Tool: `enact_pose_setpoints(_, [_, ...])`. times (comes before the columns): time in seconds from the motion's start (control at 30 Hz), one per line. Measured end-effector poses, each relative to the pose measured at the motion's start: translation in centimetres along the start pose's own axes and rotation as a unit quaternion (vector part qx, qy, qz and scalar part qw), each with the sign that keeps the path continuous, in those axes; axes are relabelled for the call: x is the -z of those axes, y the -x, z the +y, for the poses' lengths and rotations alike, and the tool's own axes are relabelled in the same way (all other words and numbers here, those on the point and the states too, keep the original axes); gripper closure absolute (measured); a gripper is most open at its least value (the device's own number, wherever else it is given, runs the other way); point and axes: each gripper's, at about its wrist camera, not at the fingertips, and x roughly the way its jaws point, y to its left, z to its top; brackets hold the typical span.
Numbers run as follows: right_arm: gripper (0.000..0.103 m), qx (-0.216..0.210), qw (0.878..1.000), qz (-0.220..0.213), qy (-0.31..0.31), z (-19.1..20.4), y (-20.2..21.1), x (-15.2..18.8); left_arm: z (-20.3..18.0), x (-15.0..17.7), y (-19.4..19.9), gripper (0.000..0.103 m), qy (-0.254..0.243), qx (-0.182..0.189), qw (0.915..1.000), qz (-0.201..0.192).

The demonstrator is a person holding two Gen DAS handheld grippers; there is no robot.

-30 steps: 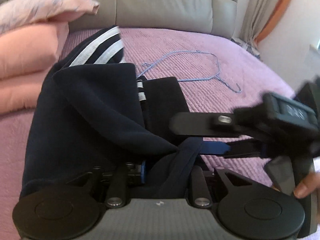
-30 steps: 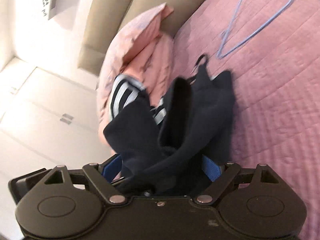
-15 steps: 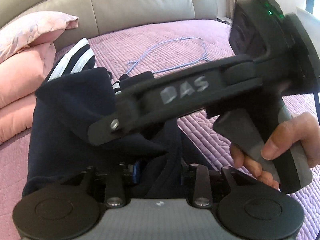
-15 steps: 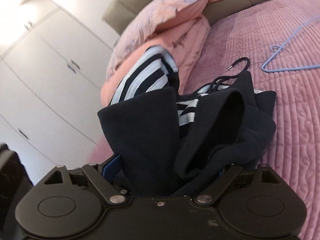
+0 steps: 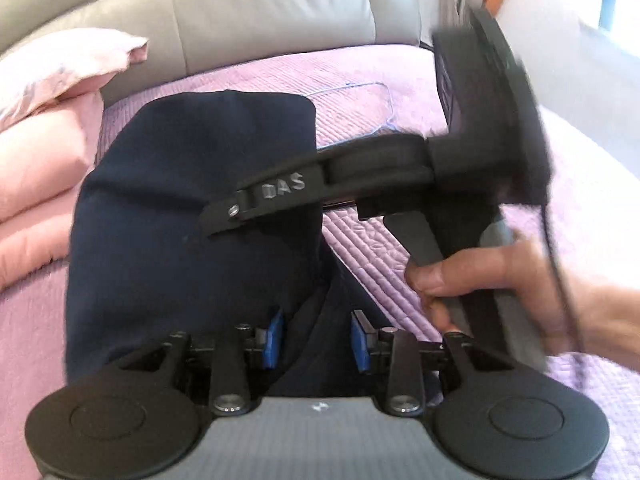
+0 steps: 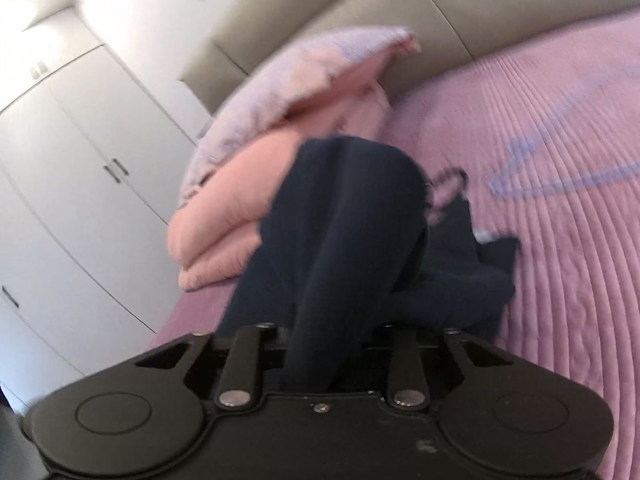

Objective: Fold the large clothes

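The navy garment (image 5: 192, 216) now lies doubled over near the bed's (image 5: 400, 92) head edge, just beside the pink pillows (image 5: 44, 160); its striped cuffs, showing a second ago, are hidden, so a fold seems just made. The left gripper (image 5: 316, 340) has parted, cloth loose between its blue pads. The right gripper (image 6: 320, 344) remains clamped on a bunched fold. A blue hanger (image 6: 560, 168) lies beyond.
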Motion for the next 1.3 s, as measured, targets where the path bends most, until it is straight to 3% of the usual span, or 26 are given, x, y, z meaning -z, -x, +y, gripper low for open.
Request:
enact_pose_setpoints(0.1, [0.078,0.003,0.999,-0.014,0.029,1.5,0.0,-1.4,1.9,0.3,4.6,0.065,0.033,0.047,0.9983,-0.006])
enact_pose_setpoints(0.17, [0.078,0.009,0.999,-0.024,0.032,1.7,-0.1,-2.8,3.3,0.8,7.4,0.064,0.046,0.058,0.9972,-0.015])
enact_pose_setpoints(0.27, [0.078,0.025,0.999,-0.024,0.011,-0.2,-1.1,-4.4,5.9,2.0,9.4,0.064,0.067,0.017,0.9974,-0.021])
enact_pose_setpoints(0.33, [0.078,0.051,0.999,0.005,-0.008,-2.4,-2.7,-4.5,7.8,3.0,8.5,0.066,0.076,-0.01,0.997,-0.01])
enact_pose_setpoints(0.4, [0.074,0.072,0.996,0.039,-0.042,-5.0,-4.1,-4.2,9.5,3.7,6.7,0.066,0.092,-0.009,0.9957,0.002])
enact_pose_setpoints(0.47, [0.051,0.061,0.992,0.057,-0.095,-6.8,-4.4,-3.9,10.1,4.9,5.0,0.066,0.1,0.002,0.9949,0.014])
enact_pose_setpoints(0.57, [0.034,0.034,0.987,0.063,-0.144,-7.8,-3.0,-3.8,10.7,5.6,2.4,0.067,0.121,0.019,0.9917,0.037])
enact_pose_setpoints(0.63, [0.027,0.018,0.982,0.098,-0.16,-7.8,-2.3,-3.5,10.7,5.9,2.0,0.068,0.115,0.021,0.9922,0.042])
enact_pose_setpoints(0.77, [0.025,0.006,0.971,0.163,-0.175,-6.7,-1.3,-2.6,9.7,6.5,2.3,0.068,0.089,0.024,0.9939,0.06])
enact_pose_setpoints(0.93, [0.025,0.055,0.972,0.198,-0.114,-4.6,0.0,-1.8,9.2,7.3,2.6,0.068,0.057,0.021,0.9959,0.067])
enact_pose_setpoints(0.97, [0.026,0.065,0.973,0.195,-0.108,-4.4,0.2,-1.6,9.1,7.4,2.8,0.068,0.058,0.024,0.9958,0.067])
enact_pose_setpoints(1.0, [0.033,0.071,0.974,0.188,-0.109,-4.1,0.7,-1.3,9.2,7.4,2.7,0.068,0.059,0.026,0.9957,0.067])
enact_pose_setpoints(1.03, [0.076,0.092,0.975,0.168,-0.117,-3.6,1.1,-1.1,9.3,7.5,2.7,0.068,0.058,0.026,0.9957,0.067])
enact_pose_setpoints(1.17, [0.084,0.066,0.984,0.117,-0.115,-0.9,5.0,-0.8,9.7,7.6,3.6,0.069,0.063,0.033,0.9952,0.067])
enact_pose_setpoints(1.23, [0.085,0.049,0.987,0.102,-0.116,-0.3,7.0,-1.4,10.2,7.6,4.7,0.069,0.079,0.057,0.993,0.067])
enact_pose_setpoints(1.3, [0.085,0.076,0.984,0.111,-0.113,-1.0,7.5,-1.4,10.8,7.4,5.6,0.069,0.109,0.084,0.988,0.071])
